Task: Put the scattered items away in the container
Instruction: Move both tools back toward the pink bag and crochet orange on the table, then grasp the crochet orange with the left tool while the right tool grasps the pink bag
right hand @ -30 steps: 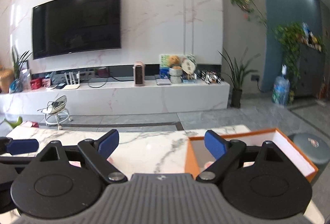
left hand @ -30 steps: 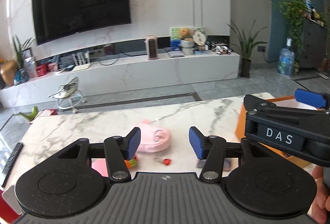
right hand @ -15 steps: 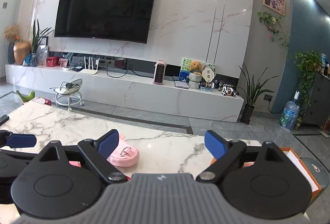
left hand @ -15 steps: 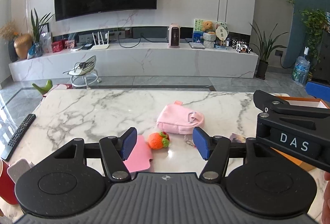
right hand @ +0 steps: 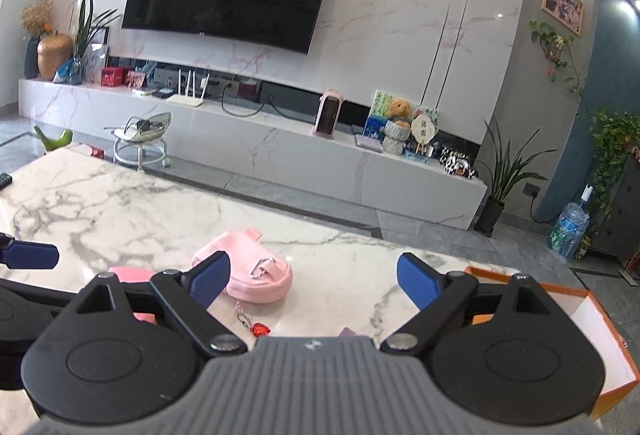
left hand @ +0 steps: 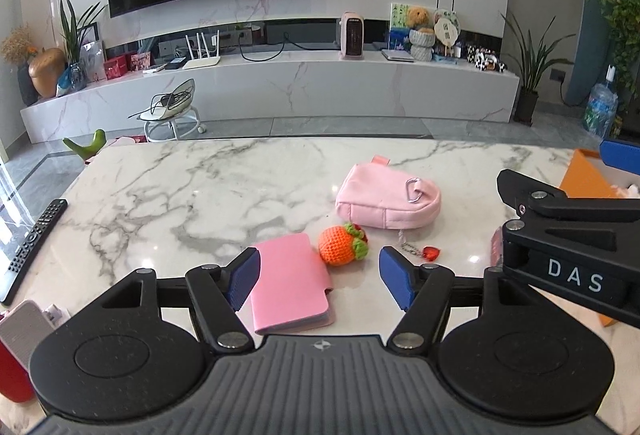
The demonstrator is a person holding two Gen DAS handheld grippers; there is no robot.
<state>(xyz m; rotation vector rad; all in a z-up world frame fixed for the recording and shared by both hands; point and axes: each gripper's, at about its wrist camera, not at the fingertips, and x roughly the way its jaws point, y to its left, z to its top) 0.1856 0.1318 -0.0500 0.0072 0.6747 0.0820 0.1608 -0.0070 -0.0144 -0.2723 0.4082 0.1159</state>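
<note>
On the marble table [left hand: 180, 187] lie a pink pouch [left hand: 386, 201], an orange crochet fruit [left hand: 340, 245], a pink card holder [left hand: 292, 287] and a red heart keychain [left hand: 430, 253]. My left gripper [left hand: 318, 281] is open and empty, above the card holder and fruit. My right gripper [right hand: 312, 281] is open and empty, near the pouch [right hand: 248, 271] and keychain [right hand: 260, 329]. The orange box [right hand: 592, 323] stands at the right, also in the left wrist view [left hand: 584, 175]. The right gripper body [left hand: 568, 235] shows at the right of the left wrist view.
A black remote [left hand: 32, 239] lies at the table's left edge. A red object [left hand: 12, 375] and a grey case [left hand: 24, 327] sit at the near left corner. A TV console [left hand: 280, 91] stands beyond the table.
Both grippers have swung left and drawn back from the box. The card holder, fruit and keychain have come into full view. Both stay open and empty.
</note>
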